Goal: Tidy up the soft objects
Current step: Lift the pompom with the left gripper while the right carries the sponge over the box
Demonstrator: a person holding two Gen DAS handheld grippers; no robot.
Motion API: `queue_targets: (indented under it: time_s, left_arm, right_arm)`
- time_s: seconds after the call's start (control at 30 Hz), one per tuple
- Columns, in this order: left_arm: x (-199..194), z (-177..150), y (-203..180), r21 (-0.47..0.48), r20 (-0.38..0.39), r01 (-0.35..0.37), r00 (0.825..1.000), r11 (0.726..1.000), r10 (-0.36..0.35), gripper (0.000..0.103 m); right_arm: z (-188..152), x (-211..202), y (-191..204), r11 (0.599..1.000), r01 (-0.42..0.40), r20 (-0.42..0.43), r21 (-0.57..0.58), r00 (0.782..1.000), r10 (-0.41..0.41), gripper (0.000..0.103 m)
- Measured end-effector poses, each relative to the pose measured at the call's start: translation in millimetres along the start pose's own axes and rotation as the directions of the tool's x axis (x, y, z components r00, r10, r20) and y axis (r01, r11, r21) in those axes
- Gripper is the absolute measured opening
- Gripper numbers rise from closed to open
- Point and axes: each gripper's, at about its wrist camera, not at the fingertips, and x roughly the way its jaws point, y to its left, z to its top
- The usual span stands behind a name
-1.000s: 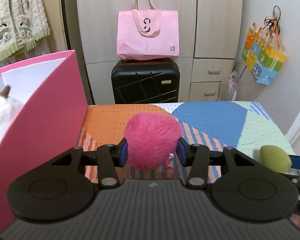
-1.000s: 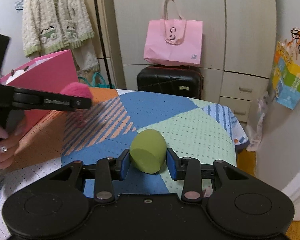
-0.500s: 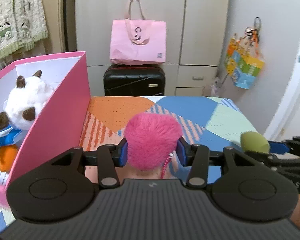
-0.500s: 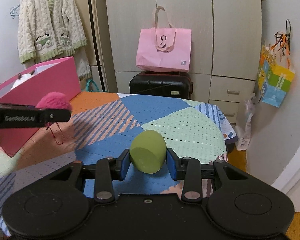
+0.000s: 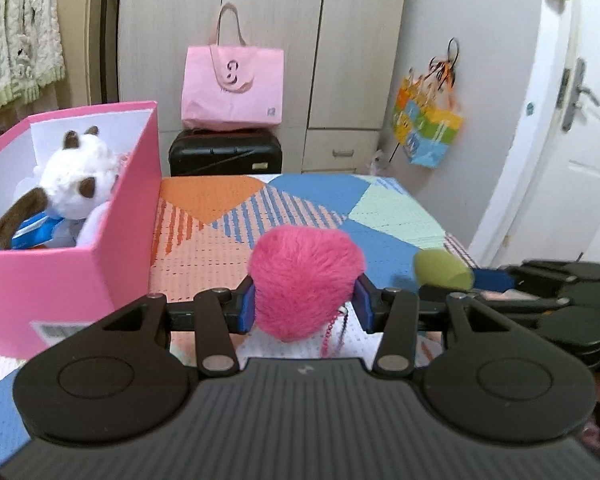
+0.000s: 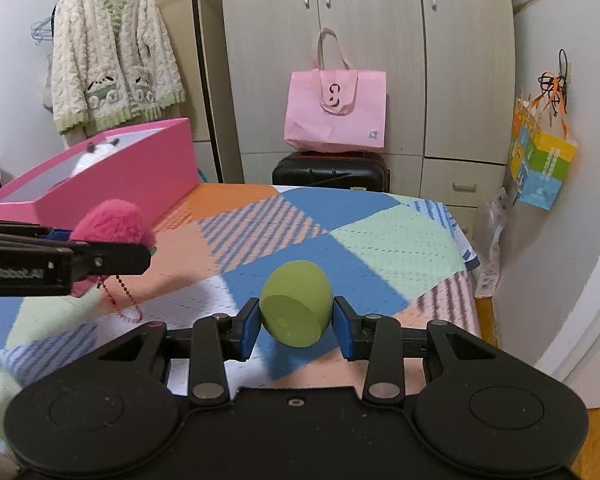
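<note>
Left wrist view: the left tool holds a fluffy pink pom-pom between its blue pads, a thin bead chain dangling beneath. At ten o'clock stands an open pink box with a white plush cat inside, resting on a surface under a patchwork cloth. At three o'clock the right tool grips a green egg-shaped sponge.

Both items look very light and squashy. The pom-pom's fur likely compresses and could slip, so a grip across its dense middle suits best; its chain may snag on the box rim. The sponge appears springy and smooth-skinned, best held across its widest part.
</note>
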Motion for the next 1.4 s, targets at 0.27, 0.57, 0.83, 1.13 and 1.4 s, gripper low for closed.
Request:
queue_targets:
  time_s: [0.27, 0.57, 0.83, 1.13, 1.4]
  left_arm:
    - [-19.4, -21.1, 13.8, 0.064, -0.093, 0.031, 0.995, 0.997, -0.025, 0.046]
    - [-51.6, -38.4, 49.8, 0.050, -0.124, 0.029, 0.992, 0.998, -0.023, 0.046]
    - [-96.4, -23.8, 83.6, 0.036, -0.162, 0.055, 0.986, 0.998, -0.049, 0.046]
    - [-140.4, 3.2, 115.9, 0.026, -0.030, 0.006, 1.000, 1.000, -0.005, 0.046]
    - [-130.8, 28.1, 147.3, -0.034, 0.050, -0.007, 0.999, 0.999, 0.009, 0.046]
  right_arm:
    - [-16.3, -14.5, 38.1, 0.999, -0.029, -0.031, -0.014, 0.999, 0.028, 0.044]
    - [-12.4, -41.6, 76.2, 0.987, -0.145, -0.027, -0.069, 0.989, 0.143, 0.044]
    - [8.3, -58.9, 113.4, 0.936, -0.321, -0.034, -0.144, 0.947, 0.320, 0.044]
    - [48.7, -44.4, 141.6, 0.873, -0.471, -0.001, -0.126, 0.880, 0.475, 0.044]
    - [94.7, -11.5, 168.5, 0.850, -0.497, 0.034, -0.174, 0.860, 0.509, 0.044]
